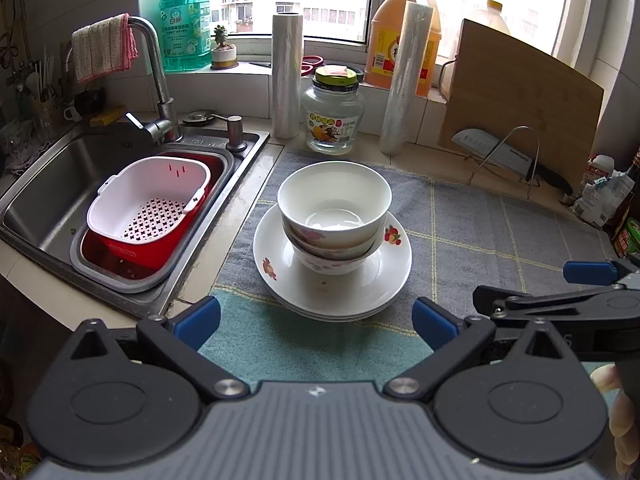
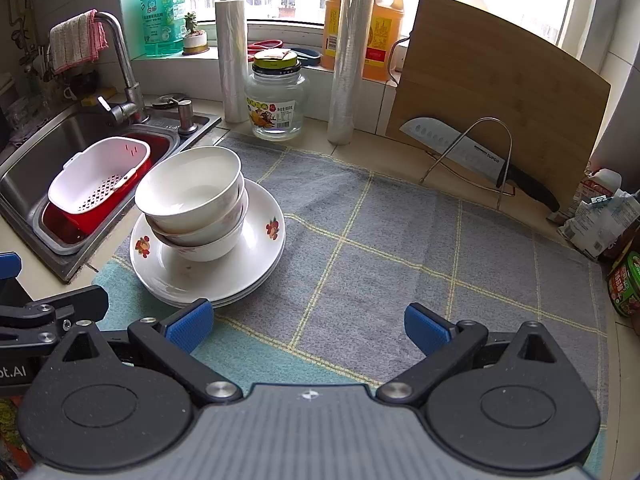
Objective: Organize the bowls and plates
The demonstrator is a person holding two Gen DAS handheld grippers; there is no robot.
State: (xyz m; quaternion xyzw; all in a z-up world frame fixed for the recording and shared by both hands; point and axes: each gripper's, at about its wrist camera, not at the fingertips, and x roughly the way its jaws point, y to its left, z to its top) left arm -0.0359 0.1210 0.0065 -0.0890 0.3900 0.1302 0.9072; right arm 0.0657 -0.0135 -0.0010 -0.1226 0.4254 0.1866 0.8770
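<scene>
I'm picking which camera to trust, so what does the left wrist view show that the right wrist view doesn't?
Only the left wrist view shows the left tool, open, squarely facing the bowls, plus the holder's fingers.
Only the right wrist view shows the right tool, open over bare towel, and the knife blade unobstructed.
Both show the bowls nested on stacked plates, the sink and colander.
</scene>
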